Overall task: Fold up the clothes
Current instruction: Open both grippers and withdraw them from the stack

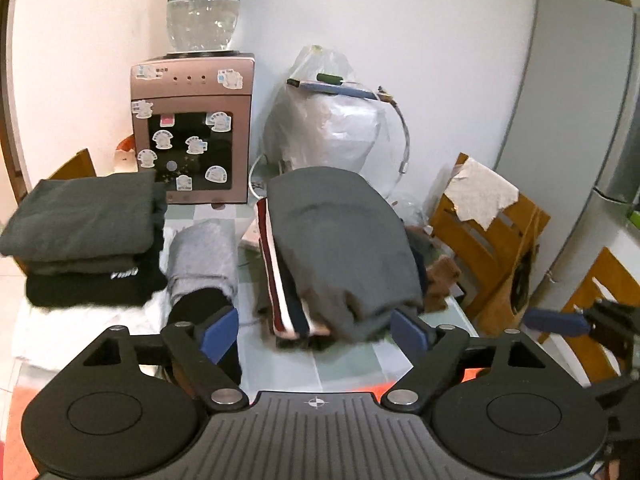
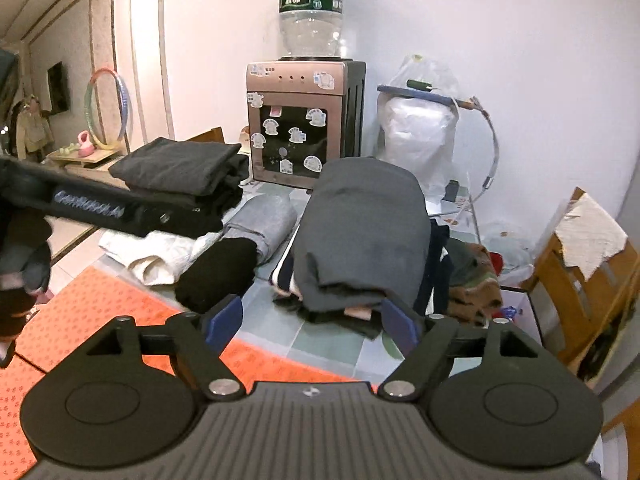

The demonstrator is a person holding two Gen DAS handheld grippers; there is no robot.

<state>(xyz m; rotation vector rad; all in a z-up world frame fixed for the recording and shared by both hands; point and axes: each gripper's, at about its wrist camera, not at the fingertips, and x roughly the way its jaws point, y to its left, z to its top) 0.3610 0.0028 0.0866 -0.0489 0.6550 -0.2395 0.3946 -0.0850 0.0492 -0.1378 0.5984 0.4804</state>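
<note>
Right wrist only: hula hoop (image 2: pixel 107 110).

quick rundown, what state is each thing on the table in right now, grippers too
left gripper: open, empty
right gripper: open, empty
dark stack: folded, piled flat
grey pile: folded, on striped clothes
grey roll: rolled, lying beside the stack
water bottle: inverted on dispenser
brown garment: crumpled, unfolded

grey garment (image 1: pixel 340 248) | red-white-navy striped garment (image 1: pixel 280 280) | blue fingers (image 1: pixel 218 334) | orange mat (image 2: pixel 80 312)
</note>
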